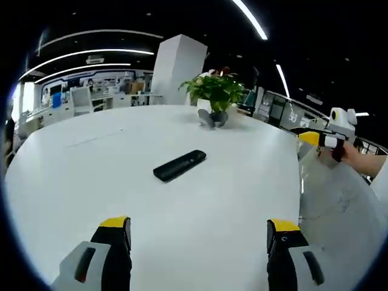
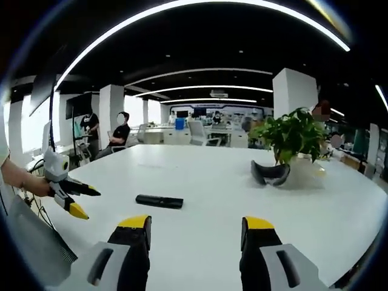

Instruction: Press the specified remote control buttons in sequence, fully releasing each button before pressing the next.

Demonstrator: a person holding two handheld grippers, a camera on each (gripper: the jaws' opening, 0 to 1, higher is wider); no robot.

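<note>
Here a potted green plant [image 1: 215,91] stands toward the far side of the round white table [image 1: 91,176], with a dark curved object [image 1: 212,118] lying at the foot of its pot; in the right gripper view the same plant [image 2: 294,136] and dark object [image 2: 270,174] sit off to the right. Office desks, chairs and seated people fill the background. Nothing lies between the grippers and the remote control [image 1: 179,165], a slim black bar lying flat near the middle of the table, its buttons too small to make out; in the right gripper view the remote control [image 2: 159,201] lies lengthwise across the view. The left gripper [image 1: 199,233] hangs above the table with jaws spread wide, holding nothing. The right gripper [image 2: 197,230] is likewise wide apart and empty.
</note>
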